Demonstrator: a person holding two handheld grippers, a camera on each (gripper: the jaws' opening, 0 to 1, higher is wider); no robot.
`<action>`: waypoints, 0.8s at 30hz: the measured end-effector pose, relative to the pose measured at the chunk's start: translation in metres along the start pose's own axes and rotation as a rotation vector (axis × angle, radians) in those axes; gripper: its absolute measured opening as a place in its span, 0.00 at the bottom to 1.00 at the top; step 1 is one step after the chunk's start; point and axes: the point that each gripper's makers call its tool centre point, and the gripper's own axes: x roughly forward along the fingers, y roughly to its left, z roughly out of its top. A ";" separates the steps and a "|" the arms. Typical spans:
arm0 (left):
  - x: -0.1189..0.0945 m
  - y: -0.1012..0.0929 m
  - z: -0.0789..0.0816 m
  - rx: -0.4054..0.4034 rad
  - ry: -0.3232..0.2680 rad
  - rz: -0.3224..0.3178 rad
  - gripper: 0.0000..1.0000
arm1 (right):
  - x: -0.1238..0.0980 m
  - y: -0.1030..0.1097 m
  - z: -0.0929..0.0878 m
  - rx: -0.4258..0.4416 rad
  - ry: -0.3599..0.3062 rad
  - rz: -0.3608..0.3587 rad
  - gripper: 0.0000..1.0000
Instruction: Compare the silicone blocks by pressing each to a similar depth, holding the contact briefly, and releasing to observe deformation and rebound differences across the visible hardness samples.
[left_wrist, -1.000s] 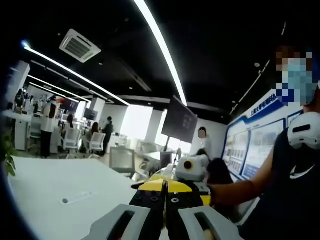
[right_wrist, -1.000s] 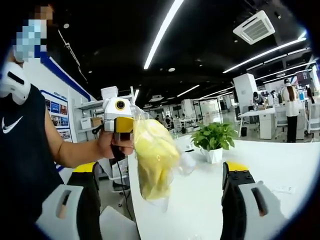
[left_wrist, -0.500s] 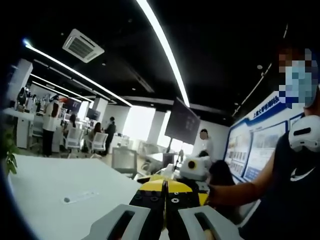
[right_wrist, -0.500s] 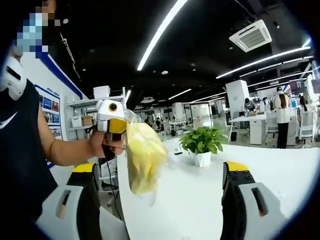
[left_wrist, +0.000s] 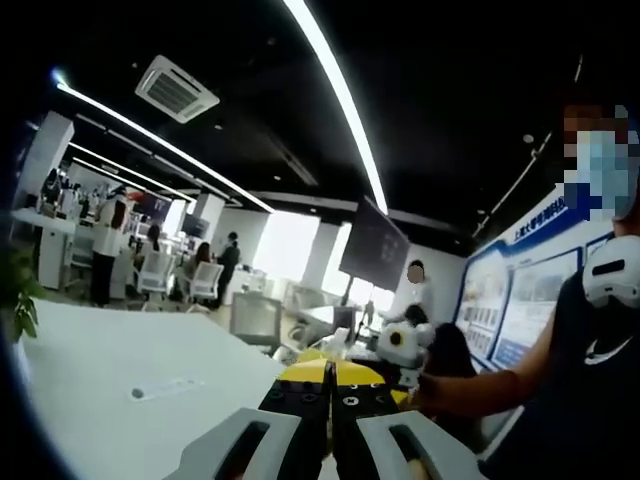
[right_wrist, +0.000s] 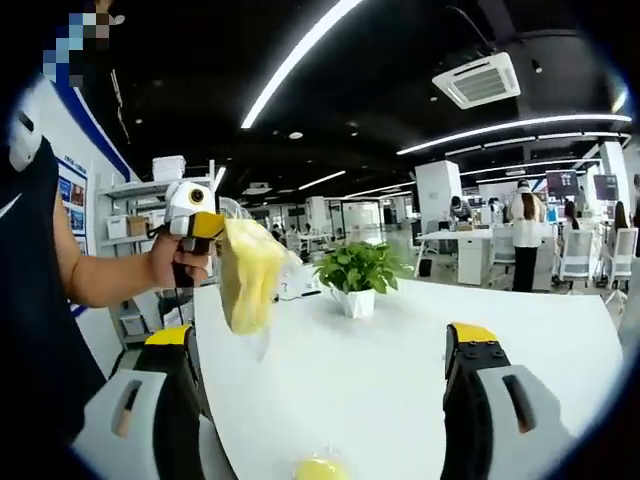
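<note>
In the right gripper view a clear plastic bag (right_wrist: 250, 275) with pale yellow blocks inside hangs in the air above the near-left part of the white counter (right_wrist: 400, 350). The bag looks soft and crumpled, its yellow contents bunched into one lump. It hangs from the left hand-held gripper (right_wrist: 215, 232), which a hand (right_wrist: 178, 265) holds up at the left; its jaws are pinched together on the bag's top edge. In the left gripper view the same hand-held gripper (left_wrist: 331, 372) shows its yellow-and-black jaws pressed tight together.

The right hand-held gripper (right_wrist: 325, 345) has its jaws spread wide apart, with nothing between them. A small yellow block (right_wrist: 320, 468) lies on the counter low between those jaws. A potted plant (right_wrist: 358, 275) stands farther back on the counter.
</note>
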 end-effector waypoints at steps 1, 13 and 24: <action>-0.001 0.002 -0.001 -0.005 -0.001 0.003 0.00 | -0.005 -0.002 -0.003 0.010 0.001 -0.004 0.97; -0.008 0.023 -0.009 -0.058 -0.022 0.057 0.00 | -0.050 -0.027 -0.044 -0.030 0.072 -0.144 0.97; -0.013 0.038 -0.013 -0.099 -0.035 0.096 0.00 | -0.076 -0.042 -0.086 -0.037 0.123 -0.256 0.97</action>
